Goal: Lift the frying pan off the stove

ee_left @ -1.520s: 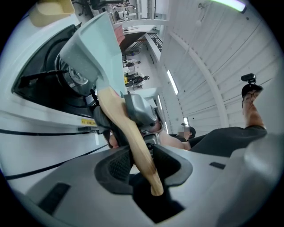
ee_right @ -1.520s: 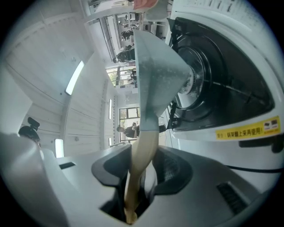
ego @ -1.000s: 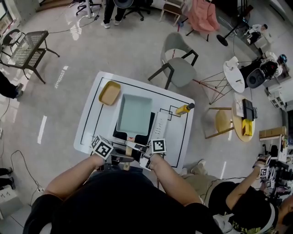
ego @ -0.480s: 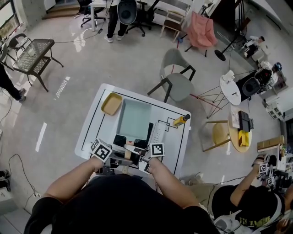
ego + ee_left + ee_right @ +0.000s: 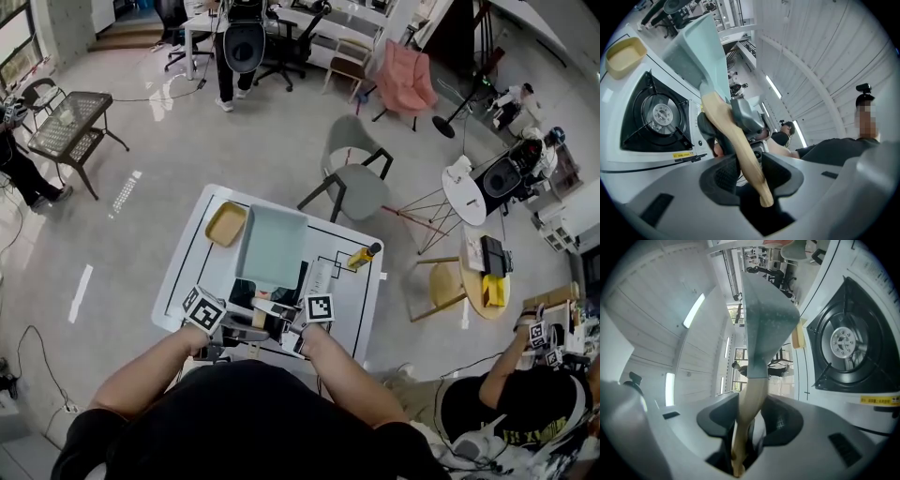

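Observation:
A pale teal square frying pan (image 5: 272,246) with a wooden handle (image 5: 265,305) hangs above the black burner (image 5: 246,291) of a white table stove. Both grippers hold the handle at the table's near edge. My left gripper (image 5: 246,328) is shut on the handle's end (image 5: 740,154). My right gripper (image 5: 286,323) is shut on it too, its jaws pressing the wood (image 5: 752,399). The left gripper view shows the pan (image 5: 693,51) tilted up and clear of the bare burner (image 5: 661,112). In the right gripper view the pan (image 5: 766,319) is above and left of the burner (image 5: 843,343).
A yellow dish (image 5: 226,223) lies at the table's far left corner, also in the left gripper view (image 5: 623,54). A yellow bottle (image 5: 361,255) lies on the right side. A grey chair (image 5: 361,178) stands beyond the table. A person (image 5: 506,412) sits at the right.
The pan has come up off the burner and moved slightly away from me, so more of the black burner shows under it. Both grippers stay closed on the handle.

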A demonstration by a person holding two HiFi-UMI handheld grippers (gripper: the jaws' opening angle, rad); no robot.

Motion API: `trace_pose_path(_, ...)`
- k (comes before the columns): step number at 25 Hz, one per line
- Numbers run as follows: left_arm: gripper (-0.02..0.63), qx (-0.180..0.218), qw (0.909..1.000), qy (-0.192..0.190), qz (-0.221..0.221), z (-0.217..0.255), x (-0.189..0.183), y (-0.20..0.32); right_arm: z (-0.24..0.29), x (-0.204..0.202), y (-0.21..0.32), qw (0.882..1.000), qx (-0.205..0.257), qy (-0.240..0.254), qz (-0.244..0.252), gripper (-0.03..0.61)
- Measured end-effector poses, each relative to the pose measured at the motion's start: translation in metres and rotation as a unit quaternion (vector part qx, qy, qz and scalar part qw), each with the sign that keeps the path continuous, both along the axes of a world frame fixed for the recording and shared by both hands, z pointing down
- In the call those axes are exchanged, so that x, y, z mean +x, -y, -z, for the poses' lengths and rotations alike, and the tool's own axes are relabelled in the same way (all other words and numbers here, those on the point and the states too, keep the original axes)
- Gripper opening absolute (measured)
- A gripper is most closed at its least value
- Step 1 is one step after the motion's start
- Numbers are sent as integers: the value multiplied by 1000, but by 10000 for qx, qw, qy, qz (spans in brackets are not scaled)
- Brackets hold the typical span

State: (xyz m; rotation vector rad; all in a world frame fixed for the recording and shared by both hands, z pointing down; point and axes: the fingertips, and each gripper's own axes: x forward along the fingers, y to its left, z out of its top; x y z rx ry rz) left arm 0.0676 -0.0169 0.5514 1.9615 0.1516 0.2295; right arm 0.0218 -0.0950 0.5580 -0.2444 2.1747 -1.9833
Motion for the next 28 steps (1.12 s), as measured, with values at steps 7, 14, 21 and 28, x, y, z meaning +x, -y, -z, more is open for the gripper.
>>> trace_pose_path(7,146,56,10000,-55,-48,6,5,-1,7,3,0,10000,52,15,18,152)
trace_pose_path(14,146,91,9999,-103,-51,12,6,-2,12,6,-1,10000,69,9,-46,152)
trace_pose_path(21,147,155,9997,-138,-87,20,3,-4,20,5,-3,9998,136,44,-128,152)
trace_pose_path(28,147,116,9997,-172,-148,18,3,-4,16,5,-2,9998,119,17,-147,152)
